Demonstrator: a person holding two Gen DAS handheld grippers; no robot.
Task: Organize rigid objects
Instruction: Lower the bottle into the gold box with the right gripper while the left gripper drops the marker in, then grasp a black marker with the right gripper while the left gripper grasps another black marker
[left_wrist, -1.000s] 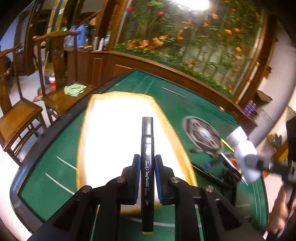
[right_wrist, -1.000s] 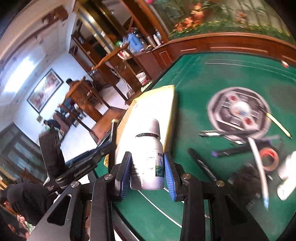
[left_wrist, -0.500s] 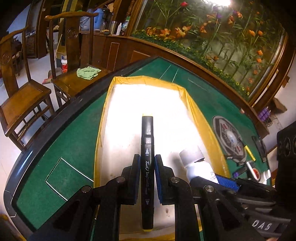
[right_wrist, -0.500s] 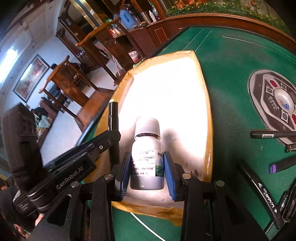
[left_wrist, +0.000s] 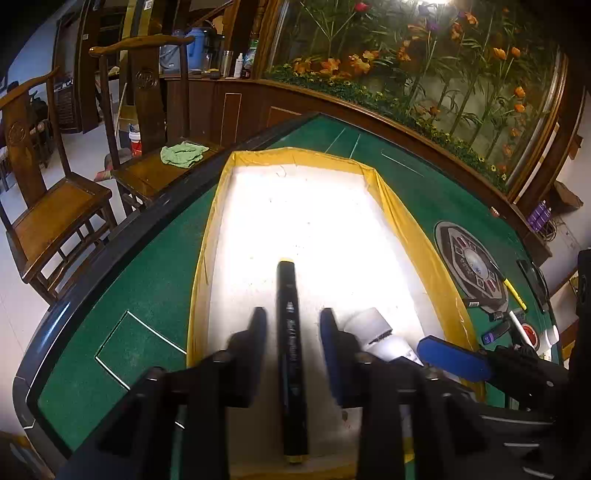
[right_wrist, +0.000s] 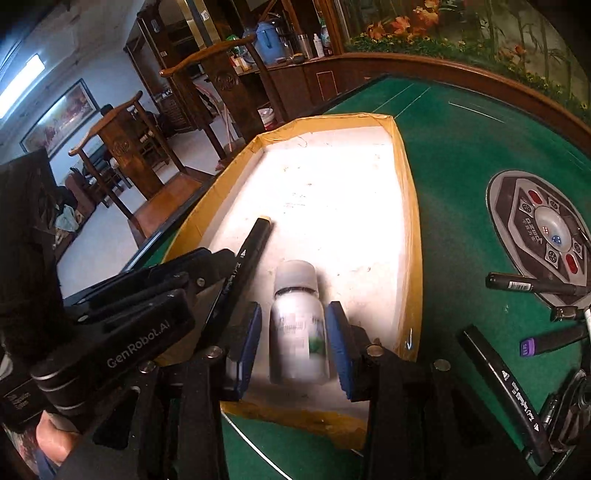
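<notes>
A shallow white tray with a yellow rim (left_wrist: 402, 218) (right_wrist: 408, 192) sits on the green table. My left gripper (left_wrist: 293, 325) is open over the tray's near end; a black marker (left_wrist: 291, 354) lies between its spread fingers, apart from both pads. It also shows in the right wrist view (right_wrist: 243, 273). My right gripper (right_wrist: 293, 332) is open beside it; a white bottle with a grey cap (right_wrist: 297, 321) sits blurred between its blue pads, with gaps on both sides. The bottle shows in the left wrist view (left_wrist: 376, 332).
To the right of the tray lie a round grey dice panel (right_wrist: 543, 232) (left_wrist: 469, 266), several black markers (right_wrist: 502, 384) and a purple-capped pen (right_wrist: 550, 341). Wooden chairs (left_wrist: 59, 206) stand past the table's left edge; one holds a green cloth (left_wrist: 183, 153).
Both grippers have opened over the tray: the left has let go of the marker and the right has let go of the bottle. Both objects have dropped lower into the tray.
</notes>
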